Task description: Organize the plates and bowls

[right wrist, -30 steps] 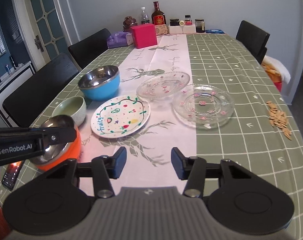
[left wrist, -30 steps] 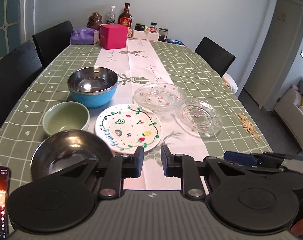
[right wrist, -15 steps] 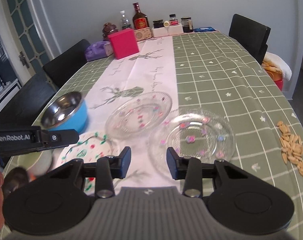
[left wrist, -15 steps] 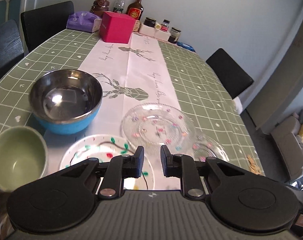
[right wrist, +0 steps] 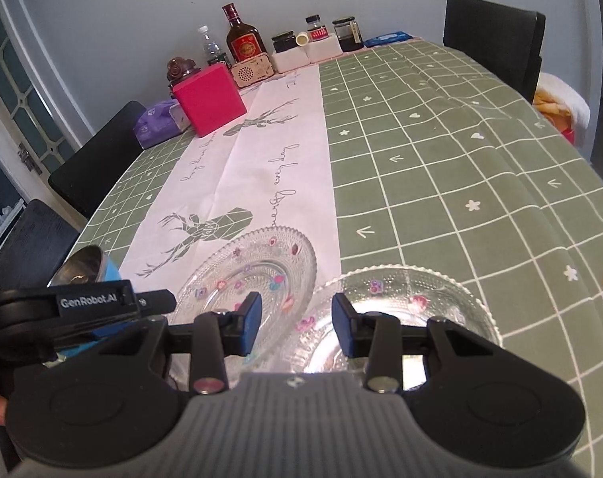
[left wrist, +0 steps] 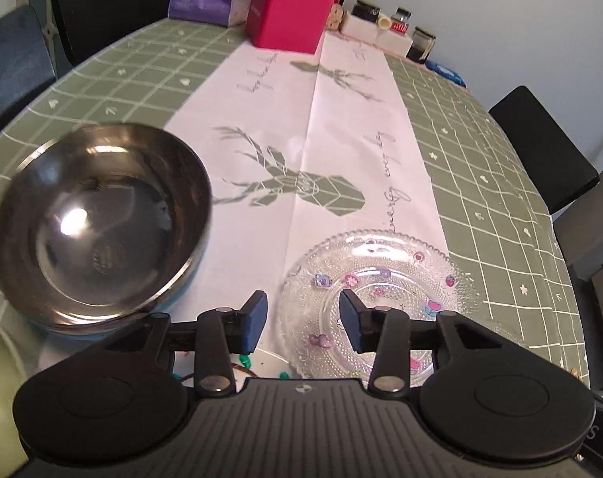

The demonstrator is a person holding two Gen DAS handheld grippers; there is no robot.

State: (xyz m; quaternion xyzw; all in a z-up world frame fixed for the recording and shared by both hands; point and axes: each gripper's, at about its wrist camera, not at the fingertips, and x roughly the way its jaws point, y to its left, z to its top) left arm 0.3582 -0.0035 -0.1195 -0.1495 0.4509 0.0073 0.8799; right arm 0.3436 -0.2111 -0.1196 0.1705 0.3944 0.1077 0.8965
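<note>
Now, risks at this moment:
Left gripper (left wrist: 303,316): jaws were opening, nothing between them, above the left glass plate (left wrist: 381,298).
Right gripper (right wrist: 296,320): partly open, empty, over the gap where the 2 plates overlapped; right glass plate (right wrist: 441,298).
Steel bowl (left wrist: 98,223): sat just left.
Risk: a pad could have slipped on the beaded rim, chipping glass.

A polished, mirror-like metal is seen inside the steel bowl (left wrist: 98,223), clear beaded glass in both glass plates (right wrist: 257,275), and matt cloth on the tablecloth (right wrist: 441,151)
</note>
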